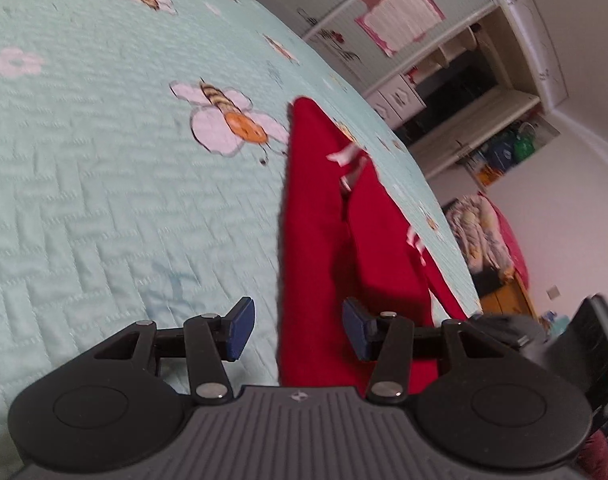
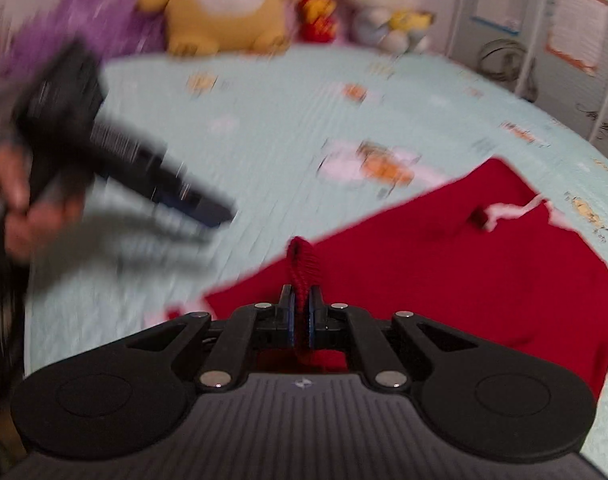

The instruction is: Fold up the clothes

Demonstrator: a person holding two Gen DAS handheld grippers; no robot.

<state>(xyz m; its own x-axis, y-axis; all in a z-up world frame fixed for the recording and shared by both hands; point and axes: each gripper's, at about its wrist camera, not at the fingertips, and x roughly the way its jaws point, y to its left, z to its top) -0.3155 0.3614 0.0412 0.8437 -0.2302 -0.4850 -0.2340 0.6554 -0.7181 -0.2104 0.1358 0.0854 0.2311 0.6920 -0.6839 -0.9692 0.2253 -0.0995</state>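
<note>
My right gripper is clamped on a ribbed edge of the red garment; a small loop of the knit sticks up between the blue pads, which are pressed together with only the cloth between them. My left gripper has its jaws wide apart, holding nothing, and it hangs over the near end of the red garment, one pad over the quilt and the other over the cloth. In the right wrist view I see that same left gripper out to the left, blurred, gripped by a hand. The garment lies spread on the pale green bedspread, with white trim showing toward its far right. The bedspread carries bee and flower prints. At the far end of the bed sit a yellow plush toy and a white plush toy. Off to the right stands a white wardrobe
</note>
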